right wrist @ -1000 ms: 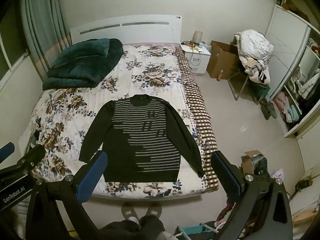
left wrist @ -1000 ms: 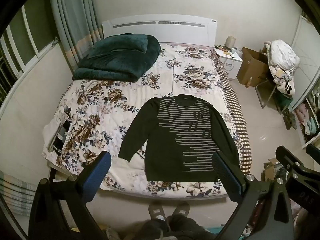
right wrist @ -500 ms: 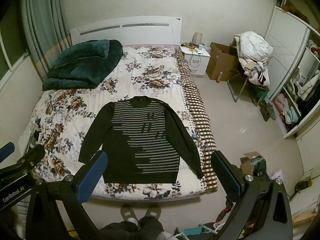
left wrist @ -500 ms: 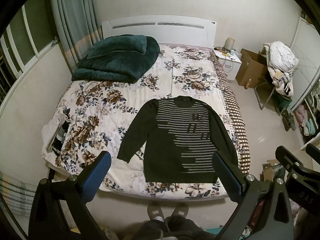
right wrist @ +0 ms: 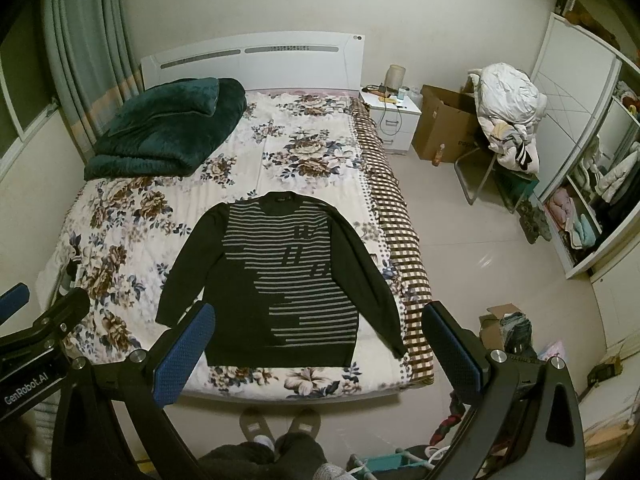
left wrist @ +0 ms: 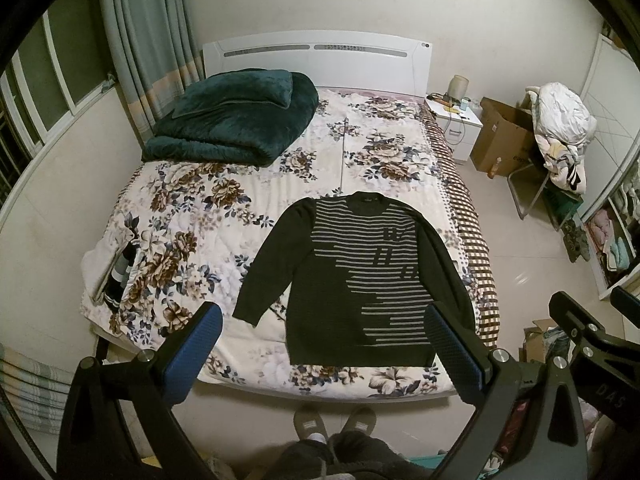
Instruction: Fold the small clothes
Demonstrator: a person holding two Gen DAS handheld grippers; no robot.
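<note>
Both tongs, left [left wrist: 322, 326] and right [right wrist: 316, 326], agape above flat sweater [right wrist: 280, 280].

A sweater [left wrist: 360, 280] lies flat on the near half of the bed [left wrist: 280, 184], neck toward the far end. A folded blanket [left wrist: 236, 120] sits at the far left corner (against the headboard [left wrist: 316, 60]). Right of the bed stand a nightstand [left wrist: 456, 128], then a cardboard box [left wrist: 500, 136], then a chair [left wrist: 560, 160] piled with laundry.
</note>
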